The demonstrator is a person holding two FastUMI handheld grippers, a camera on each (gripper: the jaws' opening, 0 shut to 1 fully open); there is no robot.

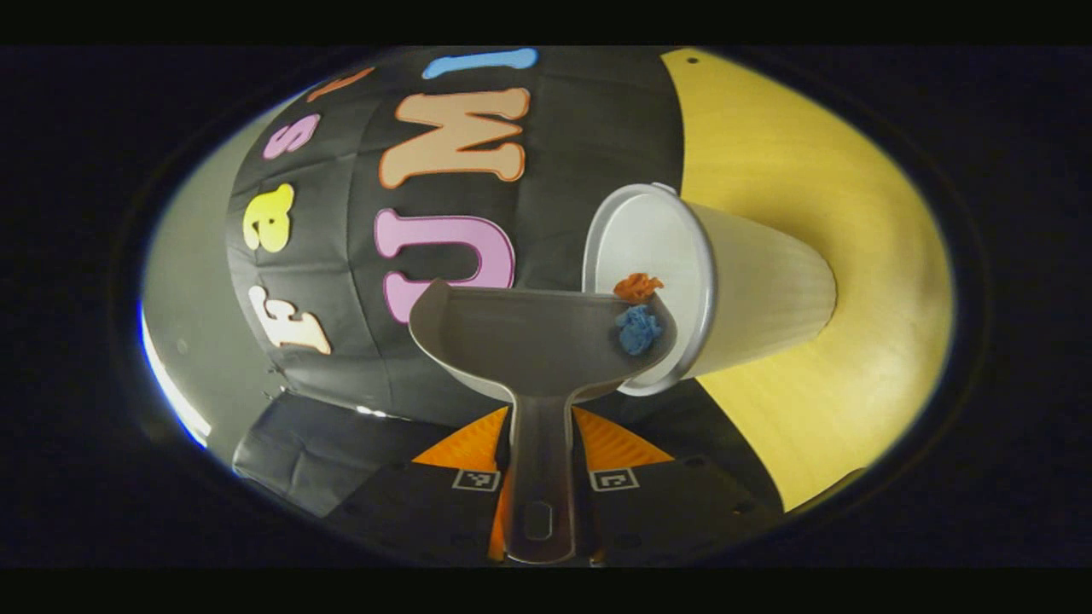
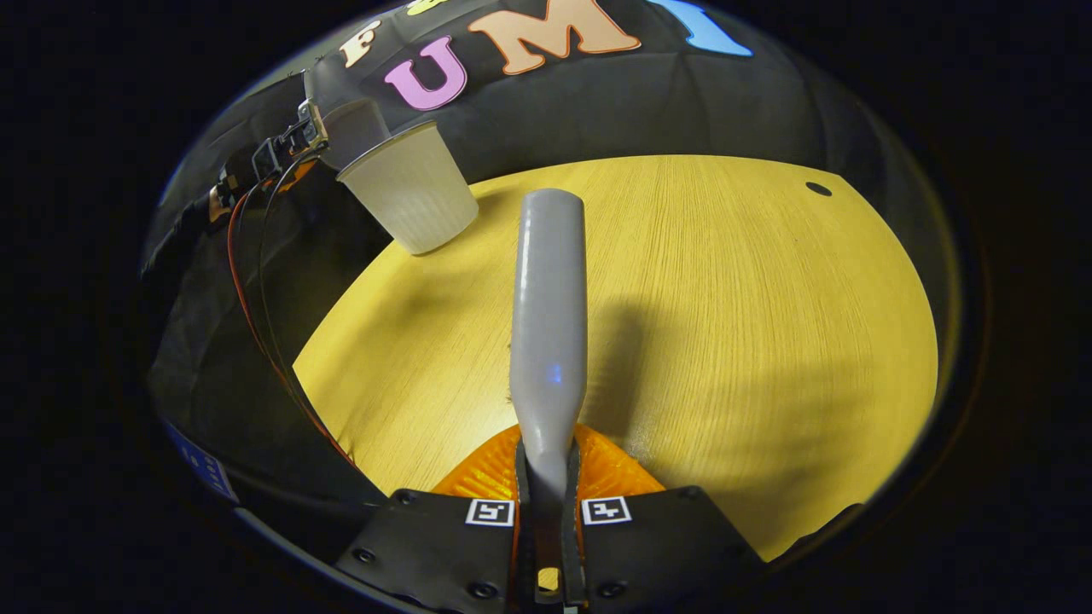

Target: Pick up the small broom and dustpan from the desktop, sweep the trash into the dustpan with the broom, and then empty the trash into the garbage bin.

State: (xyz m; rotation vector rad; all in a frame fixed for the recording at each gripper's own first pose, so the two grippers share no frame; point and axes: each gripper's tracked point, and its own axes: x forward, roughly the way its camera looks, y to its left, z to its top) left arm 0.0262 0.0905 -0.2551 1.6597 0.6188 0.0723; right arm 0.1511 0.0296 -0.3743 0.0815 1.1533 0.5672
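**Tipping the trash into the bin**

In the left gripper view, the dustpan (image 1: pixel 546 341) is held by its handle, on which the left tool (image 1: pixel 540 477) is clamped from both sides. The pan is tilted so that its low corner reaches the mouth of the bin (image 1: pixel 768 290), a pale ribbed cup standing on the yellow bench (image 1: pixel 853 401). Two crumpled scraps are gathered at that corner: the orange scrap (image 1: pixel 637 286) is at the bin's rim, and the blue scrap (image 1: pixel 638 330) lies just beside it, on the pan.

In the right gripper view, the broom (image 2: pixel 548 324) is held by the right tool (image 2: pixel 547 512), clamped on its narrow end, and is kept over bare bench, well apart from the bin (image 2: pixel 414 196).

The emptying appears to be nearly done, though neither scrap can be judged to be fully inside. The tilt is best deepened gradually, with the pan's corner kept within the rim so that nothing is dropped outside. The light bin could be tipped by a push; contact should be gentle. The broom is best kept clear.
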